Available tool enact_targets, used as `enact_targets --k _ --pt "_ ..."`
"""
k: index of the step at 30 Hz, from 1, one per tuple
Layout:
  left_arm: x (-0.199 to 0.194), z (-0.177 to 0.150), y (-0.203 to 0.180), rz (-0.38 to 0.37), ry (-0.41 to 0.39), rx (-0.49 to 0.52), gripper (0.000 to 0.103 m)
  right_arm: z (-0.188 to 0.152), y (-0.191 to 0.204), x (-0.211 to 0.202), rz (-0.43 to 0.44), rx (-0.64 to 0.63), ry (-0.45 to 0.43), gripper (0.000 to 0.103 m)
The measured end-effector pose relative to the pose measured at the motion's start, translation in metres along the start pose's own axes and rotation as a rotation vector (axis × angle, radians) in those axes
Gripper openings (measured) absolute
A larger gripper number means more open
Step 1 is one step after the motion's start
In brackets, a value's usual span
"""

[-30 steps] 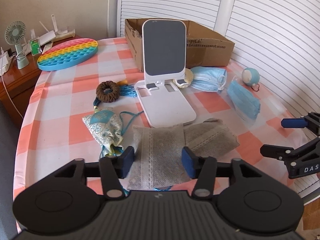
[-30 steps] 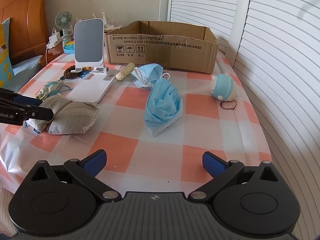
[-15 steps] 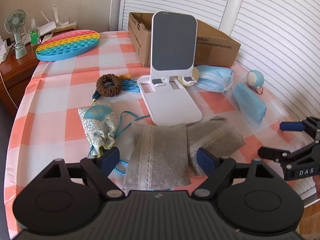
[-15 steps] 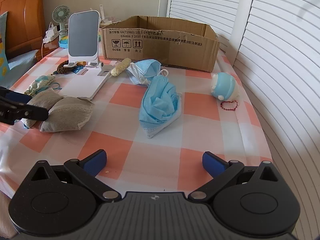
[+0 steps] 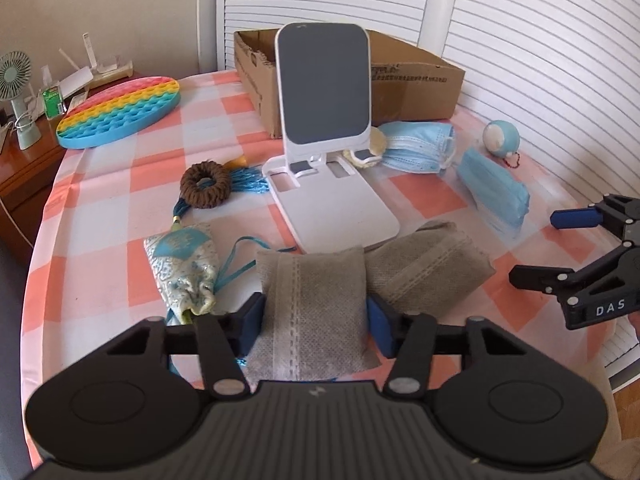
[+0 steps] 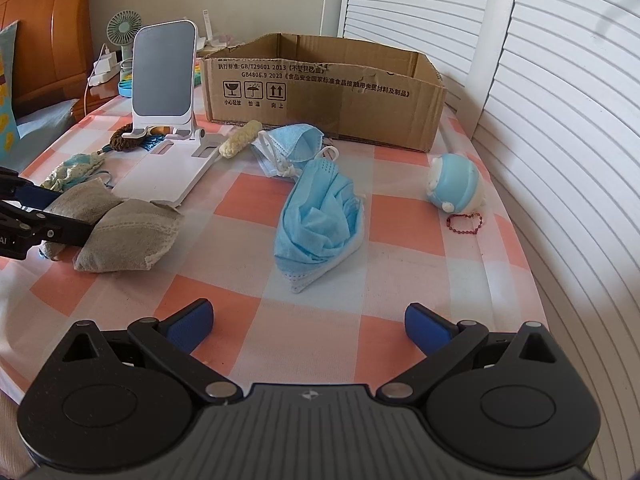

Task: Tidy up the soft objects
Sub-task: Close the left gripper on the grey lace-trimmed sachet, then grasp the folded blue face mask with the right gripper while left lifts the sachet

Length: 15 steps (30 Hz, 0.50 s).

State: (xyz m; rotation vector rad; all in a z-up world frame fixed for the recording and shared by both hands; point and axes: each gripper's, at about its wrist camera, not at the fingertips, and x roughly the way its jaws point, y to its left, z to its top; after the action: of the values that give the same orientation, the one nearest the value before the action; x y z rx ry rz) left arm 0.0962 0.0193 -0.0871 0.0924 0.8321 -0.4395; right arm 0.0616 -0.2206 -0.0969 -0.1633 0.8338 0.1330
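**Left claw pinches the near grey pouch**

On the checked table (image 5: 104,216), the left gripper (image 5: 314,322) has just been closing, and its blue pads now press both sides of the nearer grey pouch (image 5: 316,312), which bulges between them. The pouch's long axis runs straight ahead from the claw, toward the white phone stand (image 5: 324,120) and the cardboard box (image 6: 320,92) beyond. Just right lies a second grey pouch (image 5: 428,264). Farther right, the right gripper (image 6: 308,326) stands released and empty, nearer the crumpled blue masks (image 6: 320,224)

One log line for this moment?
left gripper: just closed on near grey pouch | right gripper: open, empty | cardboard box: nothing seen inside
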Motion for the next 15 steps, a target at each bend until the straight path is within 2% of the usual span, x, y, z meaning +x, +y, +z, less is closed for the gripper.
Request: enact_targets --k 5,15 --pt "-0.005 0.000 0.000 -0.003 -0.009 -0.021 0.035 0.003 0.000 0.003 -0.004 -0.006 -0.002 0.103" --pt "-0.023 -0.002 -0.007 -0.016 -0.033 -0.077 0.034 0.014 0.002 0.015 -0.011 -0.044 -0.029 0.103"
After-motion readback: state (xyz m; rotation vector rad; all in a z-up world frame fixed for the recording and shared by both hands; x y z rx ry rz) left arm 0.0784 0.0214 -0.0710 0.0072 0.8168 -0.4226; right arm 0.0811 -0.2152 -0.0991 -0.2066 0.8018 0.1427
